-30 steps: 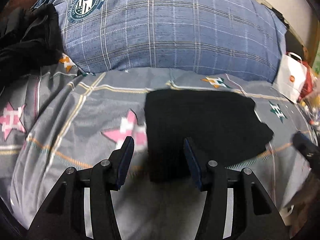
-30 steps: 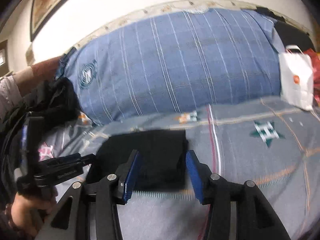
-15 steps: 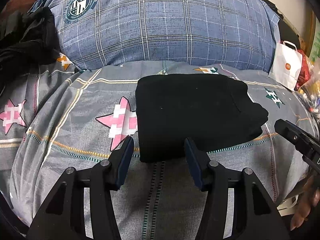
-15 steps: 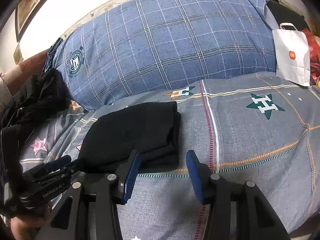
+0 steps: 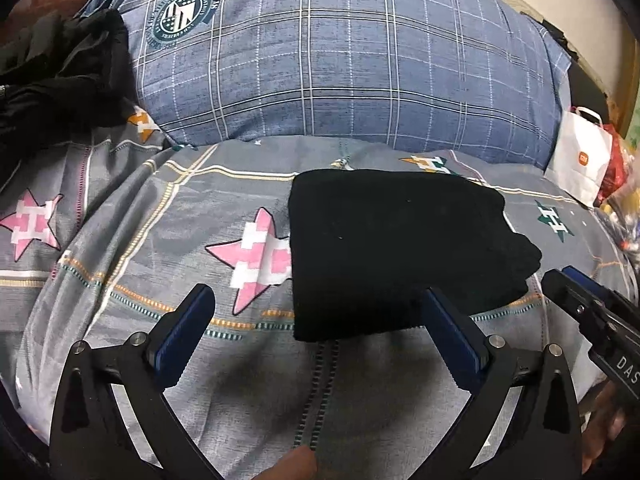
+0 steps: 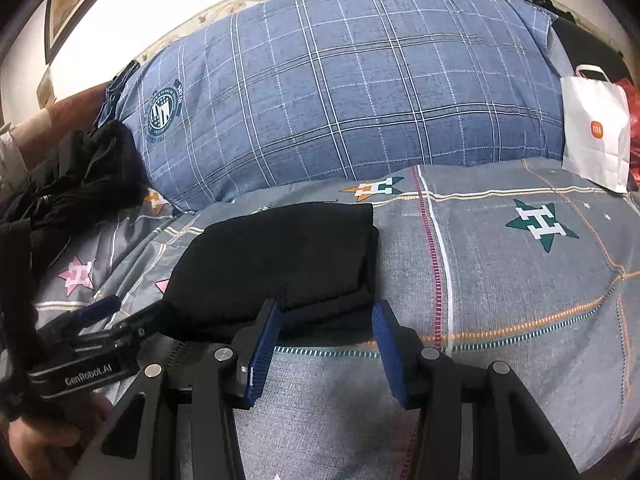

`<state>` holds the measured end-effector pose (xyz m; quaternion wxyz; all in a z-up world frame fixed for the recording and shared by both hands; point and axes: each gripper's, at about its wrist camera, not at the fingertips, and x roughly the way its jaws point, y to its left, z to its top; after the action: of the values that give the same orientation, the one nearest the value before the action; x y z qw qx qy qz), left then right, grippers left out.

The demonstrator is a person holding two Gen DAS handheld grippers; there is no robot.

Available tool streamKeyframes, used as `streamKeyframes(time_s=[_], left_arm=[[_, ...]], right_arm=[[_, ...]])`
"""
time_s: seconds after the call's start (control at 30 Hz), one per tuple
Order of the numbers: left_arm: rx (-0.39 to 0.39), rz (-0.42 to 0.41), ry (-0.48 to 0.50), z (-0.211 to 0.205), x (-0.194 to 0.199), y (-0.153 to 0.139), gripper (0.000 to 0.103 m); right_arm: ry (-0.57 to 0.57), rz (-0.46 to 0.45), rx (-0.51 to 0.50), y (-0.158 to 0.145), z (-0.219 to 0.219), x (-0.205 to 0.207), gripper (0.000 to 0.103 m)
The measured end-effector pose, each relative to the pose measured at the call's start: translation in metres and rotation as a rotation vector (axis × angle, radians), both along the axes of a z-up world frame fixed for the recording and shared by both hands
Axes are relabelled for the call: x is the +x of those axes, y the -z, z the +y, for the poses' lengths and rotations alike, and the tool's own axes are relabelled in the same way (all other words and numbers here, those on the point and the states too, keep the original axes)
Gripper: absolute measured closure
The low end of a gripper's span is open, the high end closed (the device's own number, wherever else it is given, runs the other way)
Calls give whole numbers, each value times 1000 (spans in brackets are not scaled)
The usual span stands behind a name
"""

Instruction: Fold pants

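Bed cover point(image 5: 132, 240): I see grey patchwork with stars filling both views, and it is the surface I work on; it is soft, so I judge any press on the bundle sinks a little
Pillow point(image 5: 340, 60): I note the big blue plaid pillow lying across the far side, just behind the bundle, so I keep any push away from it
Dark clothes point(image 5: 52, 76): I see a black heap at far left, well apart from my work
Paper bag point(image 6: 594, 128): I see it standing white at far right beside a red bag, clear of both tools
Pants point(image 5: 392, 248): I see them black and folded into a compact block in the middle of the cover, layered edges stepping out on the right side; the fold looks finished to me
Step in hand: I judge this is letting go and drawing back, so I pull straight away without snagging the near hem
Left gripper point(image 5: 318, 320): my jaws have just been opening and stand spread wide, pads either side of the near edge, gripping nothing
Right gripper point(image 6: 326, 344): my jaws are parted about halfway, empty, tips just short of the bundle's near right corner
In the way: I find nothing between tools and bundle
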<state>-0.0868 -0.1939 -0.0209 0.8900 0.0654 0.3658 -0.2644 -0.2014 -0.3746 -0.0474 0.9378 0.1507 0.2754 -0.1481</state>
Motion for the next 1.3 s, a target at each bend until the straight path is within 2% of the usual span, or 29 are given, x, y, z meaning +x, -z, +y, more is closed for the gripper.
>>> streamKeyframes(time_s=[0.13, 0.23, 0.33, 0.5, 0.63, 0.83, 0.97, 1.3], left_arm=[[2, -31, -25, 3, -2, -8, 0], [-12, -39, -24, 5, -3, -11, 0], [-43, -17, -11, 7, -1, -12, 0], [-31, 63, -24, 0, 6, -3, 0], [-65, 111, 31, -3, 3, 3, 0], [-21, 118, 56, -8, -3, 5, 0], [40, 104, 19, -8, -3, 11, 0], [42, 101, 44, -10, -5, 13, 0]], right_arm=[[14, -14, -50, -4, 5, -2, 57], [24, -19, -49, -5, 3, -2, 57], [39, -11, -42, -4, 2, -1, 57], [50, -22, -39, -5, 1, -3, 57], [61, -4, -28, -2, 1, -3, 57], [64, -13, -28, -5, 1, -8, 57], [62, -18, -36, -6, 4, -9, 57], [60, -10, -32, 0, 1, -8, 57]])
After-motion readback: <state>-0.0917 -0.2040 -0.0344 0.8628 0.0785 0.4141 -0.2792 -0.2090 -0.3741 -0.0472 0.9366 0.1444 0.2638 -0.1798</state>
